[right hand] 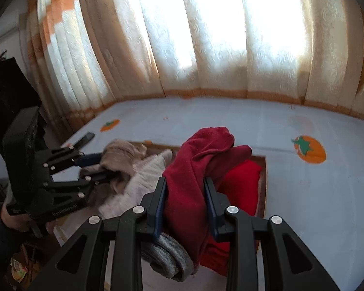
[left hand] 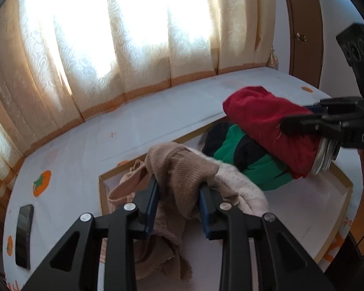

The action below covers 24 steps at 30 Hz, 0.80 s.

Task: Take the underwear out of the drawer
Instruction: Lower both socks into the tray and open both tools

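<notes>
Beige underwear (left hand: 179, 169) clamped in left gripper (left hand: 178, 189); red underwear (right hand: 194, 181) with grey waistband clamped in right gripper (right hand: 185, 186), both lifted above drawer (left hand: 337, 220). Risks judged: trailing beige cloth snagging pink garment (left hand: 240, 189) left inside; bunched red fabric slipping free.

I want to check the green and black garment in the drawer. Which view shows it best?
The left wrist view: the green and black garment lies in plain sight in the drawer, partly under the red garment held by the right hand-held gripper. In the right wrist view it is hidden behind that red garment.
</notes>
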Each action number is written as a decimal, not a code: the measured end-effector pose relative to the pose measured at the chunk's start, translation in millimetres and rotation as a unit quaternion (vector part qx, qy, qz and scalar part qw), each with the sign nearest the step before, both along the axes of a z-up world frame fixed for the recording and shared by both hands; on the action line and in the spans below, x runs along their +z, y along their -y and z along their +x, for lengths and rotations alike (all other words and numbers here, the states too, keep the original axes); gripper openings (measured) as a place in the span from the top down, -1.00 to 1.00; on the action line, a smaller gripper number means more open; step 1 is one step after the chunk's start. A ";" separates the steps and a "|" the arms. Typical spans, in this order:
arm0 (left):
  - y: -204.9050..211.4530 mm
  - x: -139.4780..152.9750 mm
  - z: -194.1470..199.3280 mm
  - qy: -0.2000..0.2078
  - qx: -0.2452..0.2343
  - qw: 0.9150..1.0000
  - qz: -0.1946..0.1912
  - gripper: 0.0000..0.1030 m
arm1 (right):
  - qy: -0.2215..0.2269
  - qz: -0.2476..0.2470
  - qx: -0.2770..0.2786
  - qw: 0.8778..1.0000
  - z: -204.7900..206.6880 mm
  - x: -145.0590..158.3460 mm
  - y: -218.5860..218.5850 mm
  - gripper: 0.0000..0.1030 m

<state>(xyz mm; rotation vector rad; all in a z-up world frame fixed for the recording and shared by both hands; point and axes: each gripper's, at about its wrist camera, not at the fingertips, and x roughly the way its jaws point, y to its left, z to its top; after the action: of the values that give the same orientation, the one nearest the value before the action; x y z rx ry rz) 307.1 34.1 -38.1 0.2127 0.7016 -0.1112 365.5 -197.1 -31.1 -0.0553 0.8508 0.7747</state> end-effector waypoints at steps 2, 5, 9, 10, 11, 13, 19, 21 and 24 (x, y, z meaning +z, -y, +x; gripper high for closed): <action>-3.0 -3.8 2.1 -0.007 0.003 1.000 0.002 0.39 | -0.009 -0.011 -0.002 1.000 2.2 -9.4 -1.6 0.38; -5.8 -7.4 4.5 -0.011 0.006 1.000 -0.004 0.37 | -0.028 -0.015 -0.009 0.999 7.1 -21.7 -0.6 0.38; -1.8 -9.7 3.0 -0.005 0.010 1.000 0.005 0.35 | -0.037 -0.014 -0.013 0.999 9.3 -25.6 0.7 0.38; -0.9 -9.8 2.8 -0.004 0.010 1.000 0.006 0.35 | -0.038 -0.016 -0.013 0.999 9.3 -25.9 -0.2 0.38; -0.1 -9.0 1.7 -0.004 0.011 1.000 0.006 0.35 | -0.039 -0.017 -0.014 0.999 9.3 -25.5 -0.2 0.38; 0.2 -6.9 0.9 -0.005 0.014 1.000 0.006 0.33 | -0.040 -0.018 -0.016 0.999 8.7 -25.2 -0.8 0.34; 2.2 0.9 -7.8 0.008 0.024 1.000 0.019 0.04 | -0.037 -0.007 -0.030 0.999 6.4 -16.0 7.5 -0.16; 2.4 4.3 -12.3 0.014 0.024 0.999 0.015 -0.08 | -0.031 -0.003 -0.035 0.999 4.1 -10.6 11.3 -0.23; 5.2 8.6 -20.5 0.022 0.020 1.000 0.007 -0.19 | -0.025 0.002 -0.032 0.999 -1.1 -3.1 14.0 -0.25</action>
<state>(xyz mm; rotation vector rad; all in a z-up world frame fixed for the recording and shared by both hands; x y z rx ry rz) 286.6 28.8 -29.5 0.2145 0.6623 -0.0625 364.4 -211.2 -34.2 -0.0054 0.8940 0.7202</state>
